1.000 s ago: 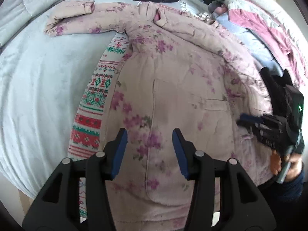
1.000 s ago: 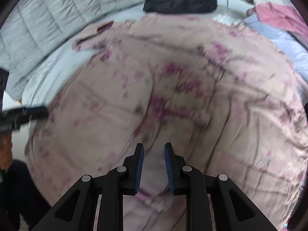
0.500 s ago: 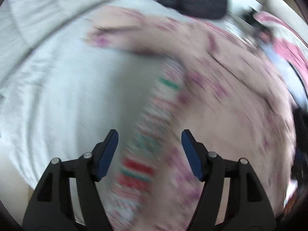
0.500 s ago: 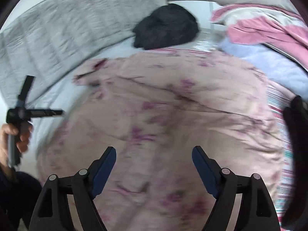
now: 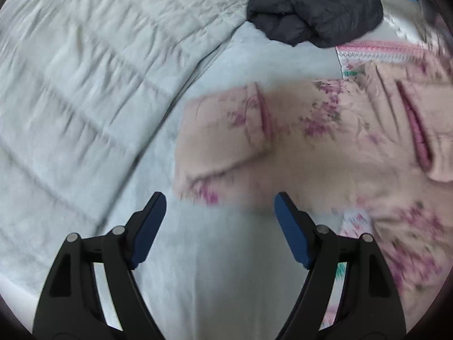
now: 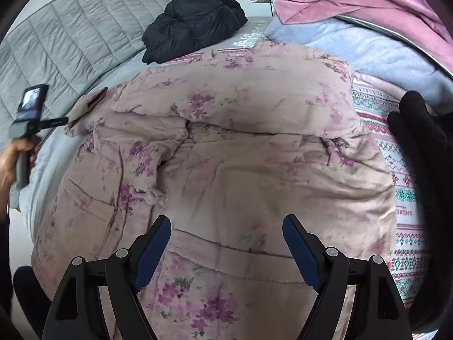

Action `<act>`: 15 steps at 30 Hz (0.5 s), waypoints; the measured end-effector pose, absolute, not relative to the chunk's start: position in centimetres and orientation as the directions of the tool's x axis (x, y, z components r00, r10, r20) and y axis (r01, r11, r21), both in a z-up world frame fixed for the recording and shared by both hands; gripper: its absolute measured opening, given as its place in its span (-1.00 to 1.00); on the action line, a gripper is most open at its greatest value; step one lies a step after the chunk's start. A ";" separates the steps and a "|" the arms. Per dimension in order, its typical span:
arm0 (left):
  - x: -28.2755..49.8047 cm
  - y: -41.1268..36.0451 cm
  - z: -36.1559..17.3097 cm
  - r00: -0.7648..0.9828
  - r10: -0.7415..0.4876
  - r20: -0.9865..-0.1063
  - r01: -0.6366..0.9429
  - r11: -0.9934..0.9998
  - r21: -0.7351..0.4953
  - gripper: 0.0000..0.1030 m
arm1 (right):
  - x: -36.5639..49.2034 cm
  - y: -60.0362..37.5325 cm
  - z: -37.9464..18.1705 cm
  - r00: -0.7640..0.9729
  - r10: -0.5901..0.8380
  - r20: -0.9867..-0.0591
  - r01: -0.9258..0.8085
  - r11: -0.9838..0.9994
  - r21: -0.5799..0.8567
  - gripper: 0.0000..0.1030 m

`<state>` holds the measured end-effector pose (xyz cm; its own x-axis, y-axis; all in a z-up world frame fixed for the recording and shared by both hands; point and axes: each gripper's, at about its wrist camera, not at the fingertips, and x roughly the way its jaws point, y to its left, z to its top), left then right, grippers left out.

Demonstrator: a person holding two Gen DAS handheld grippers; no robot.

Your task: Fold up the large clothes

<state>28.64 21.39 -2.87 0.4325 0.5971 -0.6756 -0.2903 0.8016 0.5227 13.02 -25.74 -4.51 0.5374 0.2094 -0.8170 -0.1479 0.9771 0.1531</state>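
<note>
Robe (image 6: 226, 153), pink with purple flowers, lies spread across the centre of the right wrist view on the pale bed sheet (image 5: 226, 255), its sleeve (image 5: 226, 141) mid-frame in the left view, where the left gripper (image 5: 220, 226) jaws are opening on nothing, while the right gripper (image 6: 226, 246) fingers stand apart, empty.

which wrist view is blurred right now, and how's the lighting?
Left wrist view: motion blur smears the floral coat sleeve and grey quilt. Right wrist view: sharp, coat body and black jacket crisp. Both: soft even daylight, no glare, heavy fisheye bending and dark corners.
</note>
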 end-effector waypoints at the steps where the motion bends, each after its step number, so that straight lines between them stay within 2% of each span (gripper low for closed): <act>1: 29.6 21.3 -3.3 0.427 0.606 -0.671 -0.272 0.794 0.544 0.54 | 12.8 -25.9 -4.3 0.539 0.209 -0.816 -0.150 0.977 0.152 0.60; 4: 32.1 21.1 -4.7 0.388 0.635 -0.668 -0.233 0.769 0.595 0.54 | 12.8 -26.0 -4.3 0.537 0.217 -0.815 -0.153 0.975 0.159 0.60; 7: 34.4 21.7 -6.2 0.359 0.622 -0.696 -0.203 0.780 0.592 0.55 | 12.9 -26.2 -4.3 0.539 0.209 -0.816 -0.153 0.977 0.148 0.60; 13: 38.0 25.3 -8.4 0.309 0.657 -0.687 -0.268 0.754 0.600 0.55 | 13.5 -26.7 -4.8 0.532 0.192 -0.824 -0.126 0.981 0.147 0.60; 15: 38.5 26.0 -8.9 0.317 0.651 -0.689 -0.267 0.759 0.594 0.24 | 13.7 -26.7 -4.9 0.531 0.193 -0.825 -0.120 0.981 0.152 0.60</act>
<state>38.50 26.04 -8.94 0.3167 0.6514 -0.6895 -0.2672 0.7588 0.5940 13.68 -26.75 -4.94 0.5307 0.1926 -0.8254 -0.1203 0.9811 0.1516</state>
